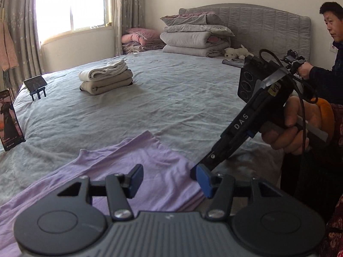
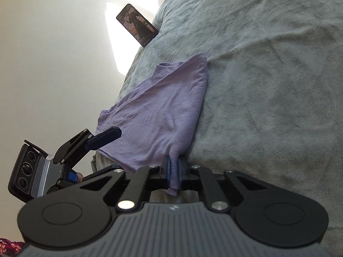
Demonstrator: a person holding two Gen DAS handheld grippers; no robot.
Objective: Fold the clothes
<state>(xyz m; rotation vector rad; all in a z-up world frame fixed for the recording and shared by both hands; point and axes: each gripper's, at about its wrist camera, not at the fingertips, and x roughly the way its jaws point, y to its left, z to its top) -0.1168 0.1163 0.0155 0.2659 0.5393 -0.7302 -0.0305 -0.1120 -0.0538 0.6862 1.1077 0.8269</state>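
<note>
A lilac garment (image 1: 120, 167) lies partly folded on the grey bed sheet (image 1: 171, 98) near the bed's edge. My left gripper (image 1: 171, 180) hovers over its near right part, open, with nothing pinched between its blue pads. My right gripper (image 1: 198, 171) reaches in from the right, held by a hand (image 1: 287, 128), its tips closed at the garment's right edge. In the right wrist view my right gripper (image 2: 174, 171) is shut on a corner of the lilac garment (image 2: 163, 107), the cloth pinched between the pads. One of the left gripper's fingers (image 2: 105, 138) shows at the garment's left side.
A stack of folded beige clothes (image 1: 106, 77) sits mid-bed. Folded quilts (image 1: 195, 36) and a plush toy (image 1: 235, 52) lie by the headboard. A phone on a stand (image 1: 35, 83) and a second phone (image 1: 10, 120) stand at the left edge. A person (image 1: 330, 68) stands at the right.
</note>
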